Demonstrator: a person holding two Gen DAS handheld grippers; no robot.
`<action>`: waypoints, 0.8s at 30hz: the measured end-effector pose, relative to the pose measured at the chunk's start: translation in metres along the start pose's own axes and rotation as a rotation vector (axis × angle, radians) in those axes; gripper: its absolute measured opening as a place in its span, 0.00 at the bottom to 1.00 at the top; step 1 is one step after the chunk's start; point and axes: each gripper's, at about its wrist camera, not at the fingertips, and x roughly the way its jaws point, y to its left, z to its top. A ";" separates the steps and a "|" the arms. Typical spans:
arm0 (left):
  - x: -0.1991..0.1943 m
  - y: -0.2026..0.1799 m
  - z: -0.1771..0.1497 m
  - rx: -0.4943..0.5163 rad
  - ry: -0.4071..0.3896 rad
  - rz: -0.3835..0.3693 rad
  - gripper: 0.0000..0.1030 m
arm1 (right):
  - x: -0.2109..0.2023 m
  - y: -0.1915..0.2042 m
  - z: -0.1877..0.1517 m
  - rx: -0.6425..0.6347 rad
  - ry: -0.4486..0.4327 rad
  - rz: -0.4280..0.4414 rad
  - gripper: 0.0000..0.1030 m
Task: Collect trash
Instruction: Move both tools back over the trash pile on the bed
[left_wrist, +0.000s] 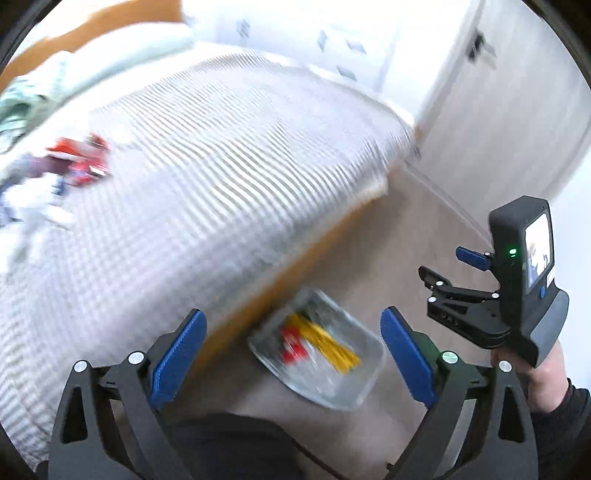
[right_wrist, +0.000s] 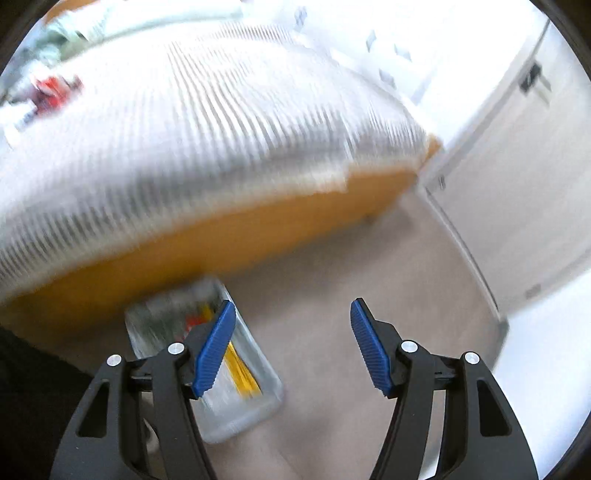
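Bright, washed-out daylight; heavy motion blur smears both fisheye views, edges curved and dark-vignetted.

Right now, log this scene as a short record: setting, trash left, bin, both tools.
setting: bed with striped white cover on an orange frame, beige floor, white door
trash left: red and white wrappers lying on the bed cover, blurred
bin: clear tub on the floor beside the bed frame, holding yellow and red items
left tool: open, empty, above the tub
right tool: open, empty, over the floor next to the tub
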 end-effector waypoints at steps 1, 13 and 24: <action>-0.012 0.016 0.003 -0.023 -0.033 0.016 0.89 | -0.011 0.010 0.014 -0.009 -0.042 0.018 0.61; -0.089 0.286 -0.046 -0.569 -0.410 0.257 0.90 | -0.086 0.174 0.081 -0.219 -0.318 0.295 0.64; -0.024 0.394 -0.032 -0.759 -0.370 0.160 0.58 | -0.085 0.264 0.099 -0.418 -0.355 0.334 0.64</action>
